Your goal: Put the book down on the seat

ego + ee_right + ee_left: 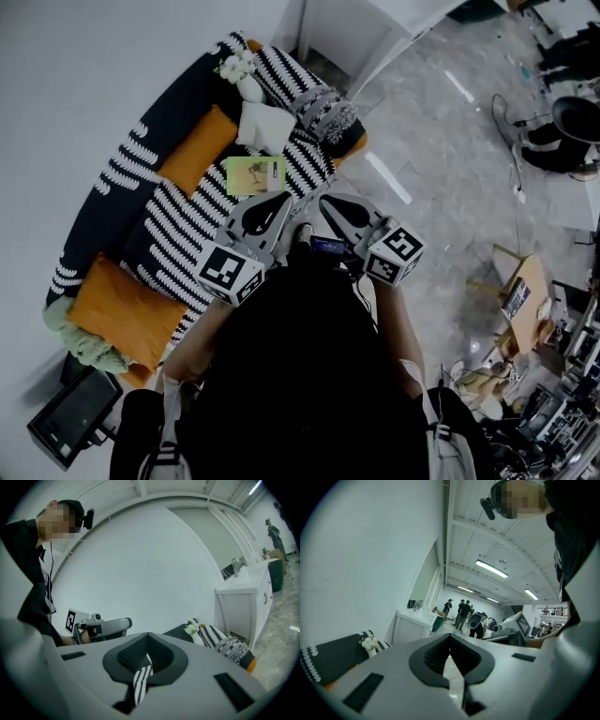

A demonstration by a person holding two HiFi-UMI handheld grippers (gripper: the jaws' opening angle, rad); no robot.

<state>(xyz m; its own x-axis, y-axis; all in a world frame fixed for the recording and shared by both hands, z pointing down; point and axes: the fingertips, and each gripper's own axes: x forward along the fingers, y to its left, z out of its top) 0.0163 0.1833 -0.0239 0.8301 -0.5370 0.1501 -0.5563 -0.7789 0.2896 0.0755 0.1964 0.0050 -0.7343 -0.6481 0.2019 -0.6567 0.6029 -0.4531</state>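
Observation:
A green-covered book [255, 175] lies flat on the black-and-white striped seat [178, 230] of a curved sofa, just beyond both grippers. My left gripper [279, 201] is shut with nothing in it, its tips a short way in front of the book's near edge and apart from it. Beside it, my right gripper [328, 202] is also shut and empty. In the left gripper view the jaws of the left gripper [450, 638] meet at the tip and point up past the seat into the room. The right gripper [148, 637] looks over the striped seat [220, 639].
Orange cushions [197, 150] [127, 309], a white cushion [265, 127], a vase of white flowers [246, 80] and a patterned throw [328, 114] share the sofa. A white cabinet [347, 28] stands behind it. A screen [75, 412] sits on the floor at left. People [464, 613] stand far off.

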